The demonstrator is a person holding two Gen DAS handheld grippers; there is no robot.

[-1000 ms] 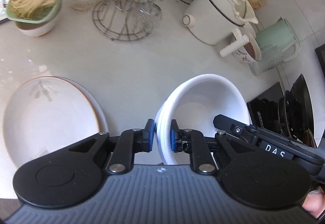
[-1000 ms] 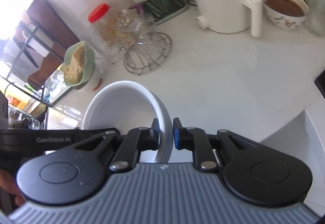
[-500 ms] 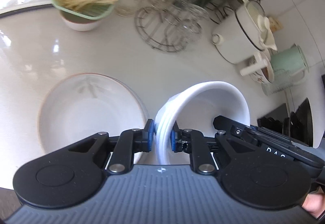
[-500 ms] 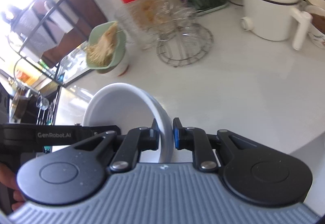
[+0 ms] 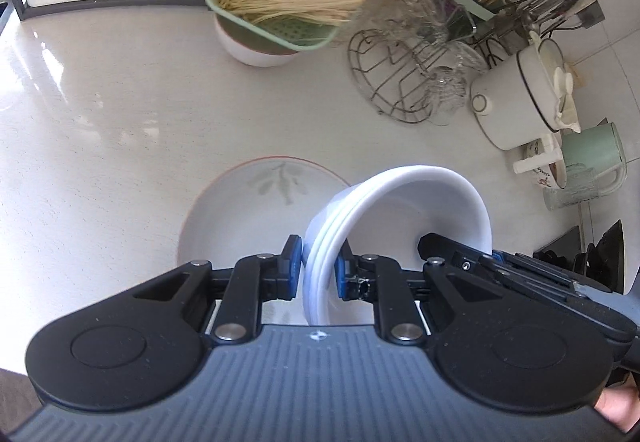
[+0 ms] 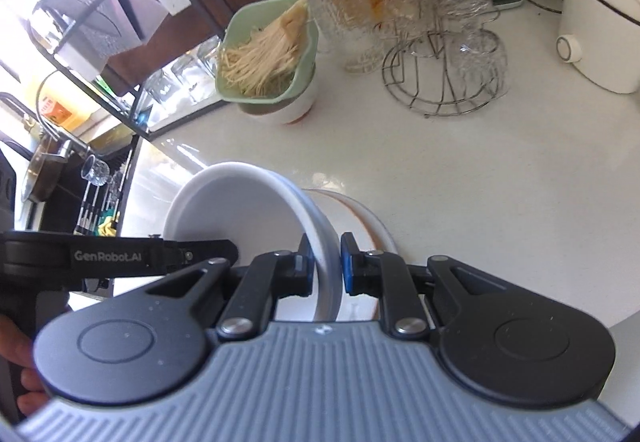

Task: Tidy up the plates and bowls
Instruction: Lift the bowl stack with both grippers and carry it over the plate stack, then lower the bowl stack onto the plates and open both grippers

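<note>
While both grippers pinch opposite sides of its rim, the nested stack of white plastic bowls (image 5: 404,209) hangs tilted just above the round cream ceramic plate with a leaf motif (image 5: 240,209), which lies near the front edge of the pale stone worktop (image 5: 120,101). The left gripper (image 5: 316,268) is closed on the stack's left wall; the right gripper (image 6: 326,262) clamps the far side. Judgement: level the stack before lowering, centre it over the plate, and release both grips together, since an uneven release could tip the bowls off the worktop's front edge.
</note>
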